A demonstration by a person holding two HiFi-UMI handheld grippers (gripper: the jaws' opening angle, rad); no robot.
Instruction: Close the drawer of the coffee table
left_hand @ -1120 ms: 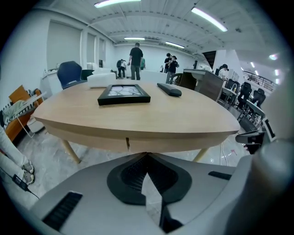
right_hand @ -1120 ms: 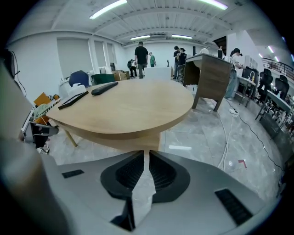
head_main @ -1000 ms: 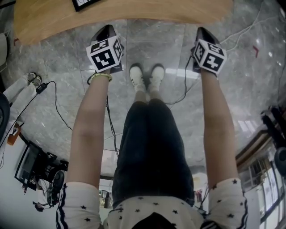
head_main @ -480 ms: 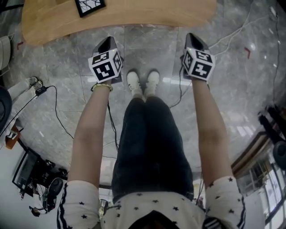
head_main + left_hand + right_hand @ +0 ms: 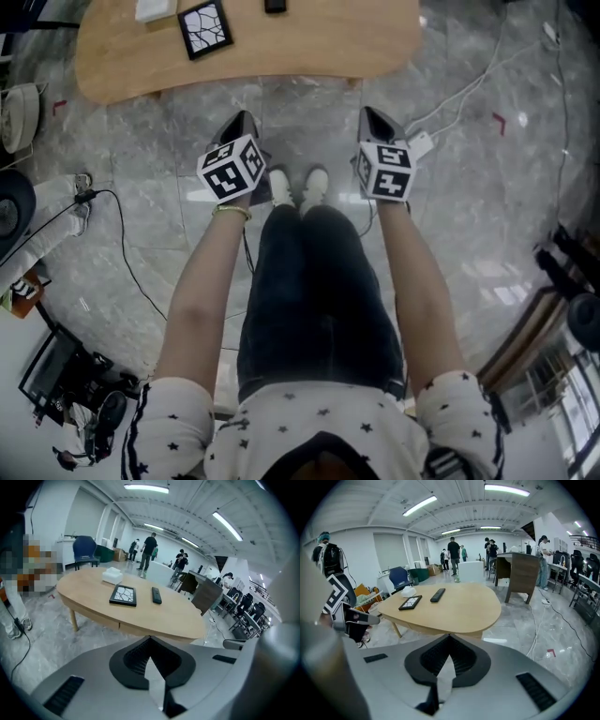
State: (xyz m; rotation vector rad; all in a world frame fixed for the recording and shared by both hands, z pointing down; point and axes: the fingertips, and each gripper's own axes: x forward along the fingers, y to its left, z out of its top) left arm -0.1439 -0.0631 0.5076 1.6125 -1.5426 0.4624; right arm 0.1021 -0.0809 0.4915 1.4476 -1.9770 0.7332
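Star-print white shirt, dark trousers, white shoes, wrist bracelet

No legible writing, brand or number in any view. Nearest to signs are the coded square markers, black on white, on the cube of the left gripper and on the cube of the right gripper: blocky patterns, no letters or digits. The black-framed panel on the coffee table shows black crack-like lines on white, no characters. There are two small red corner marks on the grey floor, one left of the table and one right of it: plain angles, no text.
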